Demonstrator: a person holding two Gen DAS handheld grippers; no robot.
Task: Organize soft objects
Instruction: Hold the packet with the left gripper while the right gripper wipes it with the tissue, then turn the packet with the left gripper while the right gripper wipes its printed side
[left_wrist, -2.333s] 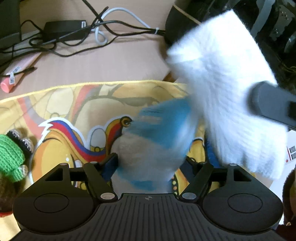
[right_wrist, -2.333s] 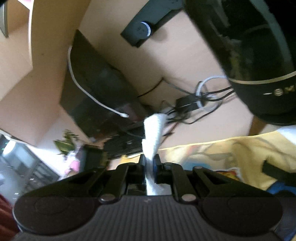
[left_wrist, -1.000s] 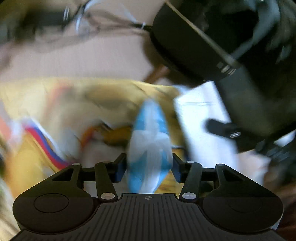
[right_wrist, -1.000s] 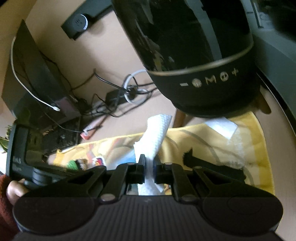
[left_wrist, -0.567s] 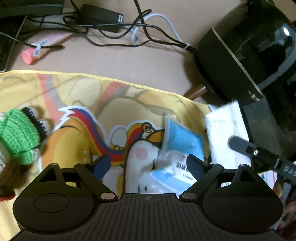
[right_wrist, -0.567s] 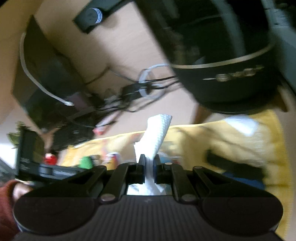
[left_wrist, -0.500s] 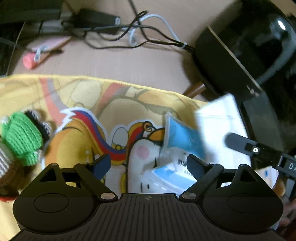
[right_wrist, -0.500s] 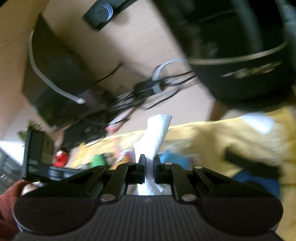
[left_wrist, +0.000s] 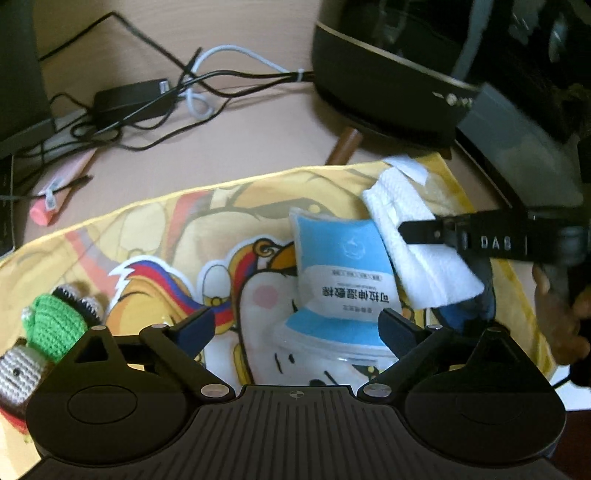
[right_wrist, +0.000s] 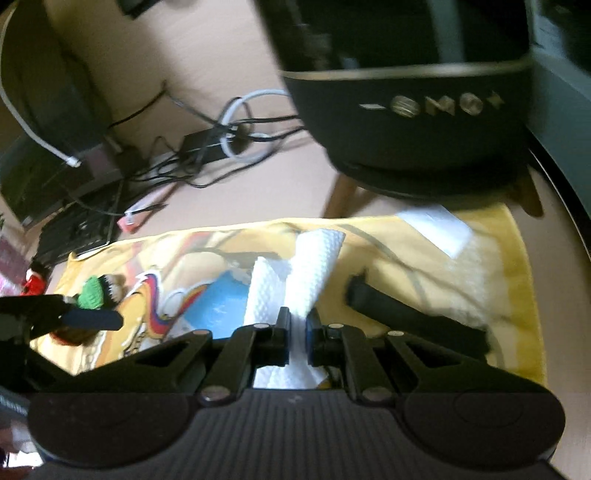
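- On the yellow cartoon-print cloth (left_wrist: 155, 221), your left gripper (left_wrist: 297, 325) hangs with its jaws wide apart and nothing between them.
- Between those spread fingers (left_wrist: 194, 325), in the left wrist view, lies the blue-and-white wipes pack (left_wrist: 343, 273), flat on the cloth, its printed face up.
- Your right gripper (right_wrist: 297, 334) is pinched narrow on a white paper towel (right_wrist: 312, 266); the towel stands up out of the jaws and tails off below them.
- From the left wrist view, the towel (left_wrist: 413, 243) sits just right of the pack, overlapping its right edge, with one right finger (left_wrist: 428, 230) lying across it.
- Whether the towel's lower end touches the cloth: cannot tell.
- A green crochet toy (left_wrist: 51, 328) rests at the cloth's left end, well apart from the pack. The right wrist view shows it too (right_wrist: 94, 291), near the left gripper's finger (right_wrist: 92, 319).
- A white label (right_wrist: 436, 225) is at the cloth's far right corner.
- Beyond the cloth: a black speaker (right_wrist: 406, 103) on wooden legs, a tangle of cables (left_wrist: 177, 96) with a power brick, and a pink tube (left_wrist: 59, 192) on the desk (left_wrist: 258, 133).
- Part of your hand (left_wrist: 557, 310) shows at the right edge of the left wrist view, around the right gripper's handle.
- Right wrist view is motion-blurred; fine detail there is unreliable.
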